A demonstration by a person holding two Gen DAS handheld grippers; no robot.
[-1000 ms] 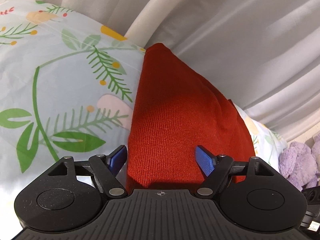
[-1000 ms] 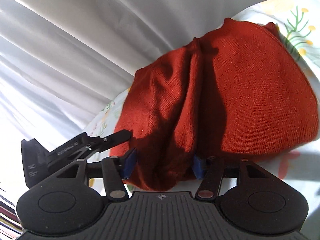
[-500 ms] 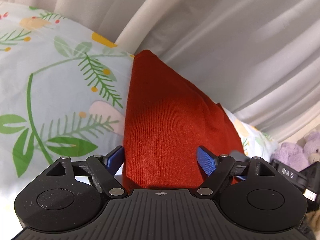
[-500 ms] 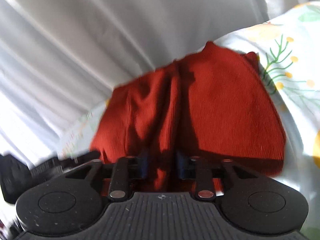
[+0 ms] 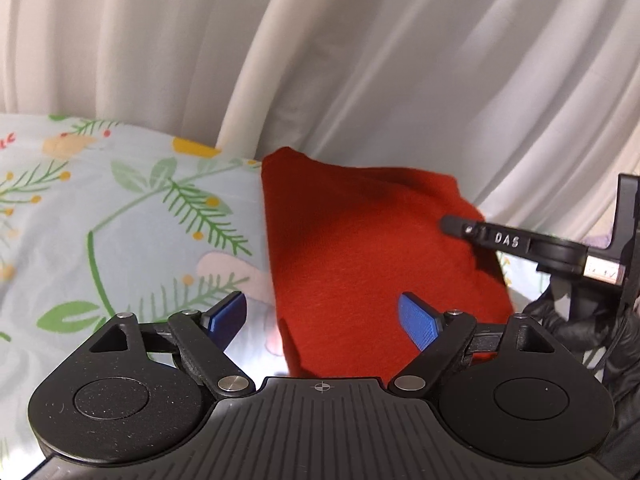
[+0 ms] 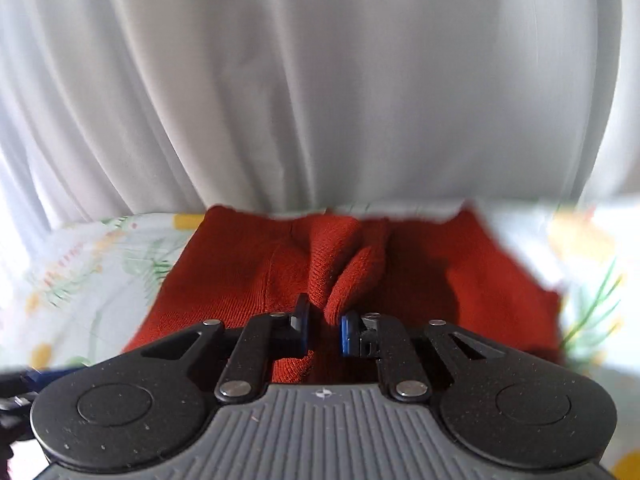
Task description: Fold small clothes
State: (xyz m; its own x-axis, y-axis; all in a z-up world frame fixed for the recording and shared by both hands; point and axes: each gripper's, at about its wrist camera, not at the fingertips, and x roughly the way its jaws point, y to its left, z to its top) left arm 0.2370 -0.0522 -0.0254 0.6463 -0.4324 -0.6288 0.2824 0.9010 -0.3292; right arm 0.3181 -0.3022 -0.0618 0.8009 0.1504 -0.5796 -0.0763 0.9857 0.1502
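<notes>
Two grippers are ours, one in each hand, and we use the red knit piece [image 5: 360, 264] as our landmark. It lies on the flowery sheet [image 5: 120, 216], right up vs. the white curtain [image 5: 400, 60] behind it.

Our right gripper [image 6: 324, 330] has its blue pads nearly together, w/ a bunched ridge of the red knit pinched between them. So it has hold of the cloth near the edge closest to us. Past the pads the knit rises in a puffy fold, and the rest spreads flat to both sides of that fold.

Our left gripper [image 5: 320, 320] is wide open and holds nothing. One blue pad sits over the sheet just beside the knit's edge; the other sits over the red cloth itself. From that view we also see the black body of the other tool at the far side of the knit.

How far along? We think it's about midway, maybe less. The knit looks doubled over already, since its shape is short and thick, but we can't tell how many layers there are. The pinched bit is not laid down yet, so this fold is not done. What's left, prob.: bring that part over, let go, and pat it flat. No other clothes show, so we can't say if more wait.
</notes>
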